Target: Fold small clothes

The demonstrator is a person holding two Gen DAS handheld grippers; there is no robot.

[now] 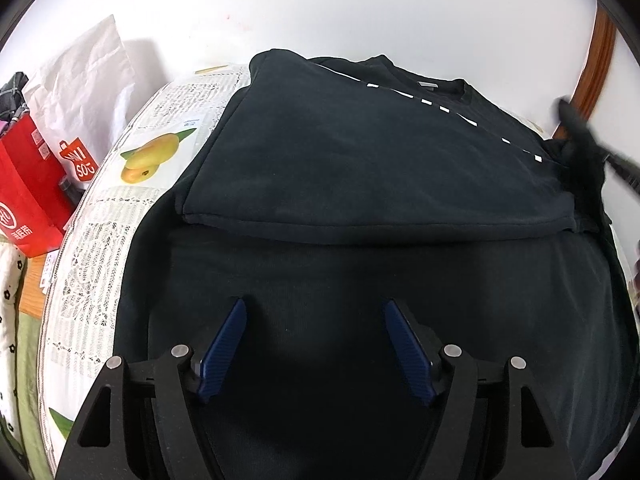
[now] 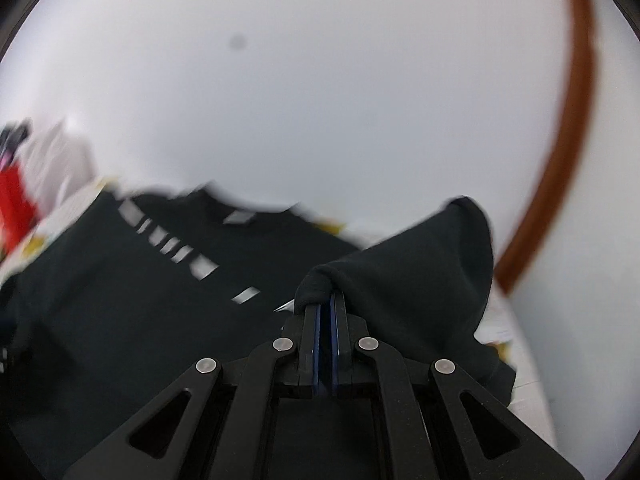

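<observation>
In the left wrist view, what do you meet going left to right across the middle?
Red bag → white bag → mango picture → black shirt → right tool

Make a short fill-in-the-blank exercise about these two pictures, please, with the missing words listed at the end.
1. The right tool is ____ on a fold of the black cotton sweatshirt.
2. The left tool hovers over the sweatshirt with its blue fingers ____.
3. The white lace tablecloth under the sweatshirt shows a printed yellow ____.
4. Left of the table stands a paper bag coloured ____.

Missing words: shut; open; mango; red
</observation>
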